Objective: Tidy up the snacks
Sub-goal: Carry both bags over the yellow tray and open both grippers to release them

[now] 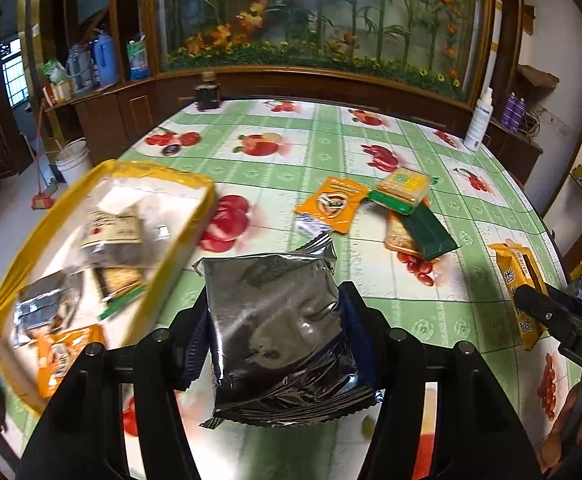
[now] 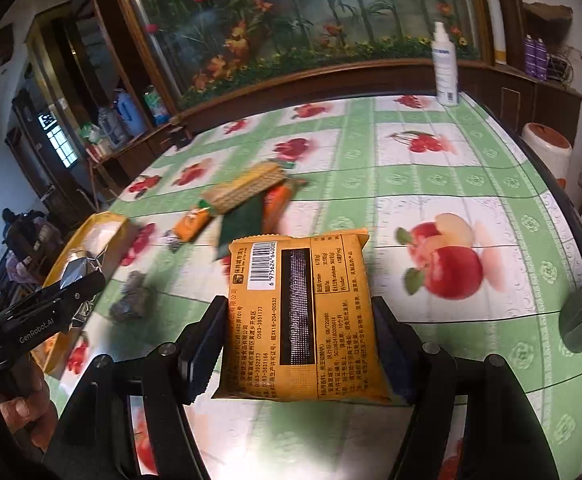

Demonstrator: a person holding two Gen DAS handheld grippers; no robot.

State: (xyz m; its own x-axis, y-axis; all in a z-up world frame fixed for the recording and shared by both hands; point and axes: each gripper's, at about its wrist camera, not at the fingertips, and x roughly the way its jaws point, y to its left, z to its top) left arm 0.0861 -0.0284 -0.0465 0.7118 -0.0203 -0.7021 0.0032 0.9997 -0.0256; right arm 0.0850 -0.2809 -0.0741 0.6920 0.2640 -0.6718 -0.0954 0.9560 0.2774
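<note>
My left gripper (image 1: 277,312) is shut on a silver foil snack pack (image 1: 275,320) and holds it above the table, just right of the yellow-rimmed tray (image 1: 195,216). The tray holds several snack packs. My right gripper (image 2: 297,320) is shut on a yellow snack pack (image 2: 299,312) with a barcode, held above the table; it also shows at the right of the left wrist view (image 1: 519,288). A loose pile lies mid-table: an orange packet (image 1: 331,204), a wafer pack (image 1: 403,188) and a dark green packet (image 1: 429,232).
The table wears a green-and-white fruit-print cloth (image 1: 331,148). A white spray bottle (image 2: 445,68) stands at the far right edge, a dark jar (image 1: 207,92) at the far edge. A wooden cabinet with a flower mural is behind. The table drops off at left.
</note>
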